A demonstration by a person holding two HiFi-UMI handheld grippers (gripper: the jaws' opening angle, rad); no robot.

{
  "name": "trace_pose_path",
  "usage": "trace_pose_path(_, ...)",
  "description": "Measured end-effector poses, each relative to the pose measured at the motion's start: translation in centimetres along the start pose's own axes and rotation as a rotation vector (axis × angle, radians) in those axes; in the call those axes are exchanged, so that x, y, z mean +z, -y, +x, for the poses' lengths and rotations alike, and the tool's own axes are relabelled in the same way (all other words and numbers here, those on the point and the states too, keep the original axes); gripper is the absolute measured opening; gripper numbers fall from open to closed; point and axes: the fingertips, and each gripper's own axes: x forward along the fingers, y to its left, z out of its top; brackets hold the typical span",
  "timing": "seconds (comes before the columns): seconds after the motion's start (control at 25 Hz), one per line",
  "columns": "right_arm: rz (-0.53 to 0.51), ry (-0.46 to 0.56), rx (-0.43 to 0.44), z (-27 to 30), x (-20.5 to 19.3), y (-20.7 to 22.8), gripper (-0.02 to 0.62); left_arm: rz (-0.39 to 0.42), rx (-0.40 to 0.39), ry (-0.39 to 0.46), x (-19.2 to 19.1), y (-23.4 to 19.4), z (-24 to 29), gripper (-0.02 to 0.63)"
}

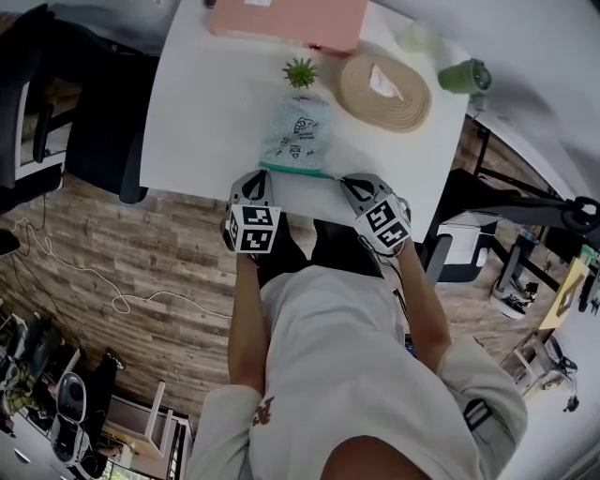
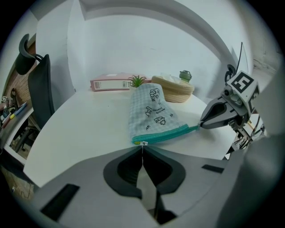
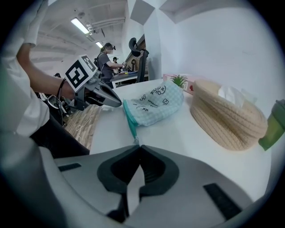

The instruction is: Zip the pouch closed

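Nearest is the person's pale shirt [image 1: 328,375], with both forearms reaching forward to the near edge of the white worktop [image 1: 206,112]. Just past that edge, the left tool [image 2: 142,147] has its jaws pressed together, and a small white zip pull [image 2: 143,143] sits pinched right at their tips. It lies at the left end of the teal zip edge [image 1: 295,171]. The right tool [image 3: 138,146] is likewise closed, its tips nipping the opposite end of that teal edge, so the two tools hold the band from either side with their marker cubes toward the person. Between and beyond them lies the pouch [image 1: 298,131], flat on the worktop near its front edge. It is pale blue-green check cloth with small dark printed drawings, its zip edge turned toward the person and its rounded end pointing away. Whether the zip is run fully shut along its length I cannot tell. Behind the pouch, just beside its far end, stands a small green plant [image 1: 300,72]. Farther back a pink box [image 1: 286,19] lies along the rear of the worktop. To the right of the plant sits a round woven holder [image 1: 412,108] with white tissue showing in its middle, and a green cup [image 1: 464,77] stands beyond that near the right corner. Left of the worktop is a black office chair [image 2: 40,89], over a wood-plank floor [image 1: 141,253].
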Motion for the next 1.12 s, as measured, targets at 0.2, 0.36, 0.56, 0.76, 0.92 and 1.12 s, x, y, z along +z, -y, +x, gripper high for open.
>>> trace_pose_path(0.2,0.022,0.005,-0.016,0.4,0.0,0.0,0.002,0.023,-0.012,-0.009,-0.1,-0.2,0.4,0.000)
trace_pose_path(0.36,0.037,-0.012,-0.054,0.3,-0.1,0.0,0.003,0.052,-0.038,-0.008,-0.2,-0.1,0.6,0.000)
trace_pose_path(0.56,0.017,-0.013,-0.115,0.7,-0.3,-0.1,0.005,0.098,-0.085,-0.003,-0.2,-0.1,0.6,0.003)
trace_pose_path(0.76,0.061,-0.005,-0.171,0.9,-0.6,-0.1,0.019,0.132,-0.114,0.002,-0.5,0.1,0.6,0.003)
trace_pose_path(0.92,0.108,-0.003,-0.229,0.7,-0.7,0.4,0.065,0.161,-0.146,0.004,-0.5,0.3,0.6,0.024)
trace_pose_path(1.12,0.151,0.012,-0.286,-0.2,-0.2,-0.1,0.131,0.181,-0.181,0.049,0.2,0.6,-0.5,0.071)
